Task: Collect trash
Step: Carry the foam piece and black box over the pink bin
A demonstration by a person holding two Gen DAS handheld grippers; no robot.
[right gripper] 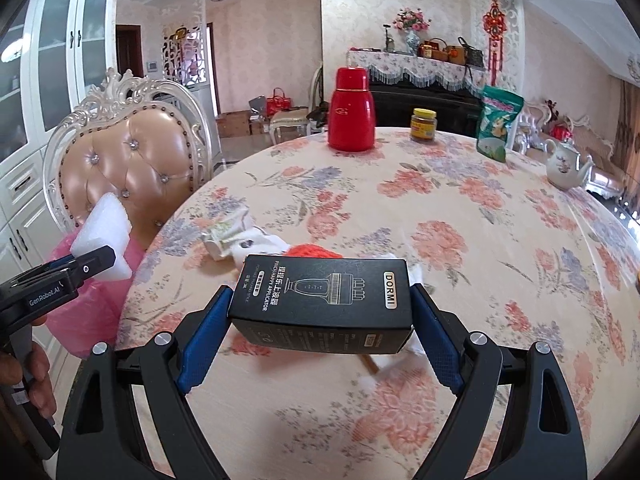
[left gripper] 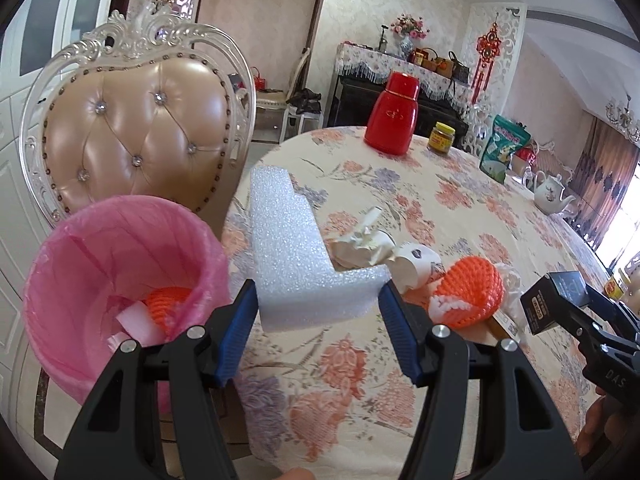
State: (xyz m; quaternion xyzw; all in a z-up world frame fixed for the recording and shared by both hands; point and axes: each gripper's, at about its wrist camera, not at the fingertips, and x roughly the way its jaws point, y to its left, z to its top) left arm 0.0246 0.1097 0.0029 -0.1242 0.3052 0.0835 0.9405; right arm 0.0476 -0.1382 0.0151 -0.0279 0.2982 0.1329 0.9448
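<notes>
I am in the carry step now. My left gripper (left gripper: 316,312) squeezes a white L-shaped foam block (left gripper: 296,256) between its blue pads. My right gripper (right gripper: 320,320) squeezes a flat black cardboard box with white writing (right gripper: 324,300). Both pieces of trash are up off the round table with the flowery cloth (left gripper: 420,216).

The round bin with the pink plastic bag (left gripper: 120,280) stands to the left of the table, in front of the tan padded chair (left gripper: 136,132). An orange foam net (left gripper: 166,304) and some pale scraps already lie inside it.

I think the next move is to swing the foam block left until it hangs over the bin's mouth, then let the pads go. The box must travel farther, and I should keep the two grippers from bumping.

More trash waits on the table: a torn white paper cup (left gripper: 412,266), crumpled paper (left gripper: 360,246) and another orange foam net (left gripper: 468,292).
</notes>
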